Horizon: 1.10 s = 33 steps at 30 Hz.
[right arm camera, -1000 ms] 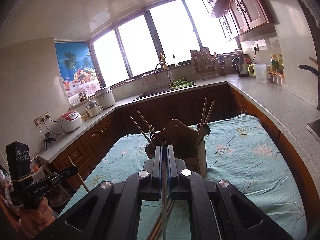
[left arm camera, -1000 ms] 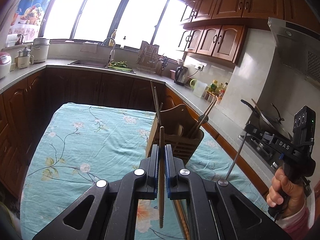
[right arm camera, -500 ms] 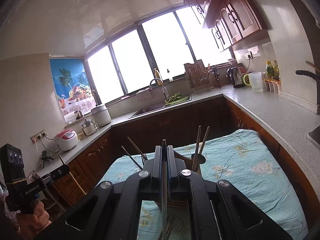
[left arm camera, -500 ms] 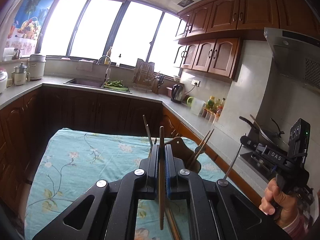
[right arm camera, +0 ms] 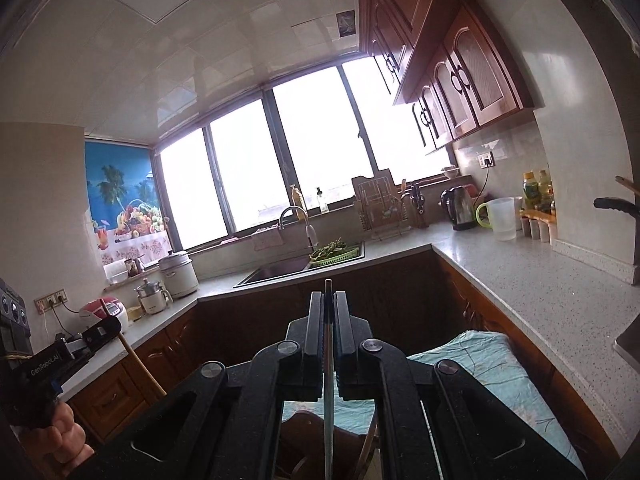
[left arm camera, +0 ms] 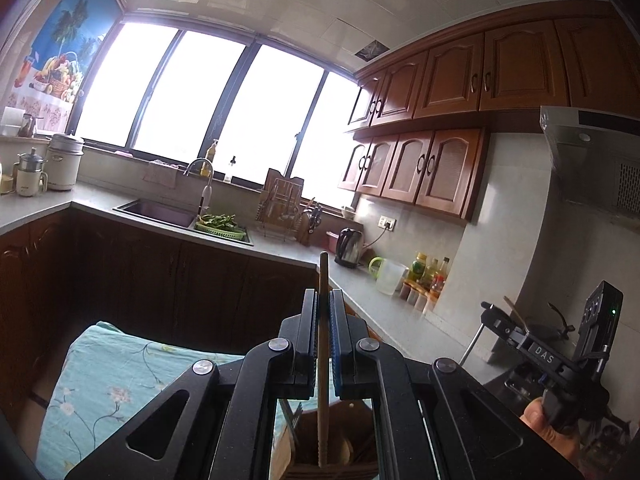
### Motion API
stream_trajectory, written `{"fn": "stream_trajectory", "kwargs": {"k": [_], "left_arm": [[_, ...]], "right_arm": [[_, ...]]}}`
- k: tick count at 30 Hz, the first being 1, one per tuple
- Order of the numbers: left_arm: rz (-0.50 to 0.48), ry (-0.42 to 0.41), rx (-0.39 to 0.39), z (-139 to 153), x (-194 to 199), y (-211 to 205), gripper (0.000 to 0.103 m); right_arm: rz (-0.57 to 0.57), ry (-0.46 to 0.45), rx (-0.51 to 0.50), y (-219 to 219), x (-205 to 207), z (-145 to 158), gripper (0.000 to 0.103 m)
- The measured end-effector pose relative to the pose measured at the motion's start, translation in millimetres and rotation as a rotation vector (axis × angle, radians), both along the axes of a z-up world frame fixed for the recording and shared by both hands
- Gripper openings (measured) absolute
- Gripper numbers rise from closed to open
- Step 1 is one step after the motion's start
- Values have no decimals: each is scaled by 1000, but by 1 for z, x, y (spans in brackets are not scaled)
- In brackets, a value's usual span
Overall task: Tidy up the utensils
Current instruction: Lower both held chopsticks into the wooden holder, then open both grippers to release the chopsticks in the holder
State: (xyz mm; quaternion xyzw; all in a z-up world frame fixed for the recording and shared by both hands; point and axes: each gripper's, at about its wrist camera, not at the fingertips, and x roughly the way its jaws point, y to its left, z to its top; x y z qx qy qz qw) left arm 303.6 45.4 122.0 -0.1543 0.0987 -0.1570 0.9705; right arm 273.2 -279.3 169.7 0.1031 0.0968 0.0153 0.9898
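Note:
My left gripper (left arm camera: 323,300) is shut on a wooden chopstick (left arm camera: 322,364) held upright; its lower end hangs over the wooden utensil holder (left arm camera: 320,448) below. My right gripper (right arm camera: 328,300) is shut on a thin metal chopstick (right arm camera: 328,400) that points down over the same holder (right arm camera: 308,428). The right gripper with its metal stick (left arm camera: 474,340) shows at the right of the left wrist view. The left gripper with its wooden stick (right arm camera: 136,360) shows at the left of the right wrist view. Most of the holder is hidden behind the jaws.
The holder stands on a table with a turquoise floral cloth (left arm camera: 112,380). Kitchen counters ring the table: sink (left arm camera: 160,212), kettle (left arm camera: 350,246), plastic jug (left arm camera: 386,276), spice bottles, rice cooker (right arm camera: 108,312). A stove and pan handle (right arm camera: 616,204) are at the right.
Both grippers have lifted and tilted upward with their chopsticks. The holder and table have slid to the bottom of both views, and more ceiling shows.

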Motion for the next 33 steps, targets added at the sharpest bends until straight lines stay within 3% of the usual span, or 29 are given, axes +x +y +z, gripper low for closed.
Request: {"fn": "stream_trajectory", "kwargs": {"k": [6,12,20,33], "left_arm": [[25,52,0,-43,42,-19,3],[29,92,8,-75,60,-38,3],[6,151,30,-88,71,-47,3],[-3,184,55,-71,70,-32,4]], "right_arm": [[-11,15,-23,-1,21,-24,4],[-22,44,2,-4,21,-62,4],[-25,98,21,-7,18,-89,4],[-15,145,-20,-2,25,-93,5]]}}
